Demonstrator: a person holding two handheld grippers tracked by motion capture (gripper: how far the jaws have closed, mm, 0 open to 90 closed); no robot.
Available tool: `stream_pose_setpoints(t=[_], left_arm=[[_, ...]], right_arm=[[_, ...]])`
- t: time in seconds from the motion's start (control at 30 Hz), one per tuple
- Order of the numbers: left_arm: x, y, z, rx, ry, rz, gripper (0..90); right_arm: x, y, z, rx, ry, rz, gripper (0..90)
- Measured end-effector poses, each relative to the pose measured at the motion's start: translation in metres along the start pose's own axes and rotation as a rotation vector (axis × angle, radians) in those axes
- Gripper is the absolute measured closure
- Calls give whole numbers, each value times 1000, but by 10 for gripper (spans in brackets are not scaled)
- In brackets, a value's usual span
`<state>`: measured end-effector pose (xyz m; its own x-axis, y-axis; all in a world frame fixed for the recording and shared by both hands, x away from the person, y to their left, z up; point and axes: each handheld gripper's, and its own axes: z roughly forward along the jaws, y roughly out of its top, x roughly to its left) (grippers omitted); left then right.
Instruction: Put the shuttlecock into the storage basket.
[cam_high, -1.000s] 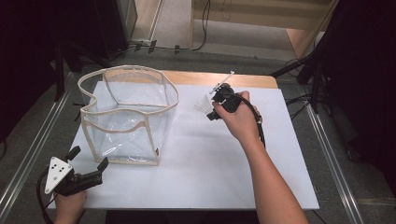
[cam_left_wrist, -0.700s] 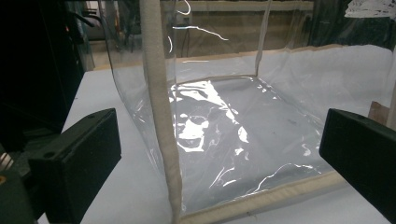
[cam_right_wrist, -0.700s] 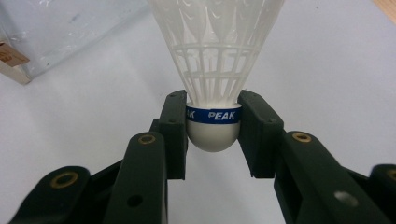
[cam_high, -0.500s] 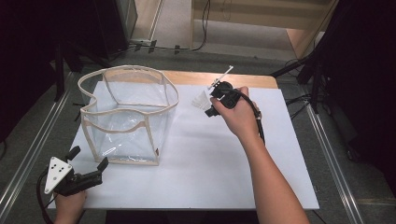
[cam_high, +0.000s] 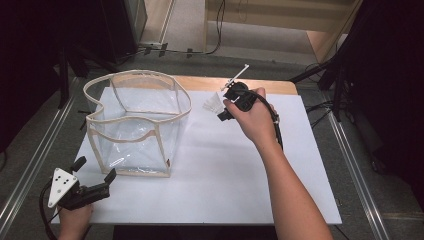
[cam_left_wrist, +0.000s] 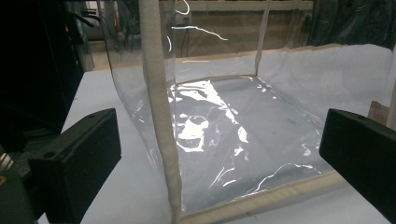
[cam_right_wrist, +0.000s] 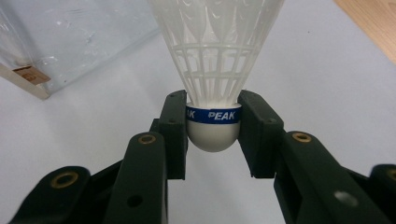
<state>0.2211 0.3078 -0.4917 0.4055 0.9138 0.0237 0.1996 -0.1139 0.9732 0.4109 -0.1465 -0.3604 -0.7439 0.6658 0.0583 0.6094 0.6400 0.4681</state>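
A white plastic shuttlecock with a blue "PEAK" band is held by its cork base between the jaws of my right gripper. In the high view that gripper is raised over the back of the white table with the shuttlecock pointing left toward a clear plastic bag with a cream fabric rim. The bag stands open at the left of the table. My left gripper rests at the front left corner, open, its jaws wide apart just in front of the bag's near corner.
A white sheet covers the table, with a wooden strip at the back edge. Metal rails run along both sides. Dark equipment and cables stand behind the table.
My right gripper has carried the shuttlecock a little to the left and back, closer to the bag. The left gripper has stayed in place.
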Motion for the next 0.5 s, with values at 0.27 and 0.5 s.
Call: stream_pose_setpoints(t=[0.27,0.5], left_arm=[[0,0,0,1,0,-1,0],[0,0,0,0,-1,-1,0]], right_arm=[[1,6,-5,-8,-6,1,628],[2,11,-9,-20,3,5,628]])
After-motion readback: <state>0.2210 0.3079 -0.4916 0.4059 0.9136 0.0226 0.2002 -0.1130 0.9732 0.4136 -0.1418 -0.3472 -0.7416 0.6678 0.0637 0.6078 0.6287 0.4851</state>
